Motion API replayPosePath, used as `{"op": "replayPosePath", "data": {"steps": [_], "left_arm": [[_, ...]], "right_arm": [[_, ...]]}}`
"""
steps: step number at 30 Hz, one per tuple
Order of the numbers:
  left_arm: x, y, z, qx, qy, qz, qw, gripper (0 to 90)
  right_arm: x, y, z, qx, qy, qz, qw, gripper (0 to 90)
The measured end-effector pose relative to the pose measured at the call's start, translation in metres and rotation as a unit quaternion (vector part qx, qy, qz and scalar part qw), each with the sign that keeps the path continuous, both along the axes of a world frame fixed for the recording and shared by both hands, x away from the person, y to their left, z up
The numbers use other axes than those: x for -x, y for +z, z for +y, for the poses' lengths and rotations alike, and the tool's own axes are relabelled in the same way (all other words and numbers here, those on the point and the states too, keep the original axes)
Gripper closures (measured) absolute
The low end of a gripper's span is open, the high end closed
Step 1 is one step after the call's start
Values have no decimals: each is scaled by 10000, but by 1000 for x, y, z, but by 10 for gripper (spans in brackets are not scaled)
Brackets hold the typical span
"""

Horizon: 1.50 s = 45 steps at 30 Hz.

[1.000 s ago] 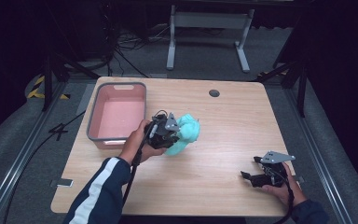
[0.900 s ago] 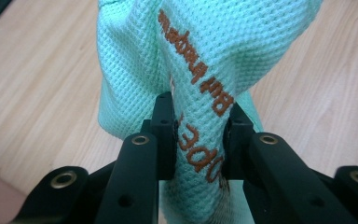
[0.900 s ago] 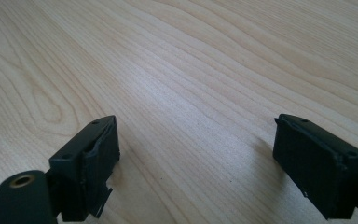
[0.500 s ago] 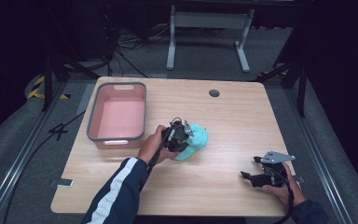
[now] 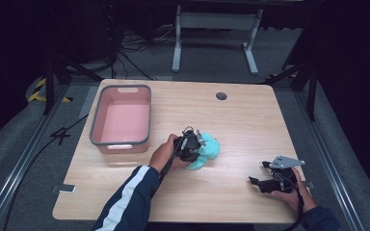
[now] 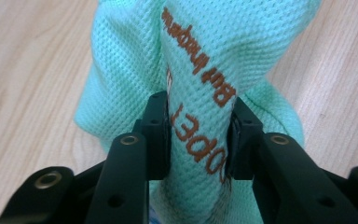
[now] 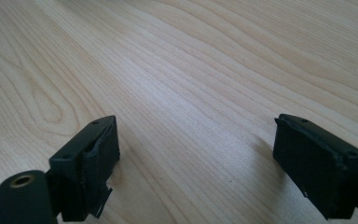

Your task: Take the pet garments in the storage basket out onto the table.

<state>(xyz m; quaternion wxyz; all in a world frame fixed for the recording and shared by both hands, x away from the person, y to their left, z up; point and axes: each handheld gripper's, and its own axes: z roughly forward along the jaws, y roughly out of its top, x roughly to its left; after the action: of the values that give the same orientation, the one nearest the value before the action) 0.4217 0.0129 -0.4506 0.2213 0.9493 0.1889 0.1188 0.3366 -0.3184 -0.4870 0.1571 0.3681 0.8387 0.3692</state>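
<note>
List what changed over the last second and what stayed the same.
The left gripper, shut on the mint cloth, carried it rightward and toward the person, away from the pink bin; the left gripper view shows a fold still pinched between its jaws. Nothing was let go. The right gripper stayed open and low over the table near its right front corner, and the bin did not move.

A light wooden surface [image 5: 250,120] with rounded corners carries few things. A pink tub with a grey rim [image 5: 122,118] sits at its far left corner, empty inside. A mint-green cloth [image 5: 207,149] lies bunched near the middle, closer to the near edge. A small dark round cap [image 5: 221,96] is set into the wood by the far edge.
</note>
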Motion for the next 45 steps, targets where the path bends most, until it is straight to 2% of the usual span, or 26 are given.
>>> {"op": "replayPosePath", "data": {"steps": [5, 16, 21, 23, 29, 32, 40, 45], "left_arm": [[1, -1, -2, 68, 32, -14, 10000, 612], [5, 11, 6, 305, 80, 35, 9995, 351], [11, 22, 11, 507, 43, -161, 9986, 266], [15, 28, 14, 604, 5, -229, 9979, 259], [23, 38, 21, 609, -83, -413, 9973, 230], [25, 42, 24, 654, -101, -413, 9969, 230], [32, 52, 43, 606, -126, -577, 9964, 232], [38, 55, 55, 551, -152, -599, 9966, 229]], "right_arm": [[0, 0, 0, 0, -1, 1, 10000, 150], [0, 0, 0, 0, -1, -1, 10000, 150], [0, 0, 0, 2, -3, -2, 10000, 150], [0, 0, 0, 3, -2, -3, 10000, 150], [0, 0, 0, 3, -2, -4, 10000, 150], [0, 0, 0, 1, -2, -3, 10000, 150], [0, 0, 0, 3, -1, -4, 10000, 150], [0, 0, 0, 2, -2, -3, 10000, 150]]}}
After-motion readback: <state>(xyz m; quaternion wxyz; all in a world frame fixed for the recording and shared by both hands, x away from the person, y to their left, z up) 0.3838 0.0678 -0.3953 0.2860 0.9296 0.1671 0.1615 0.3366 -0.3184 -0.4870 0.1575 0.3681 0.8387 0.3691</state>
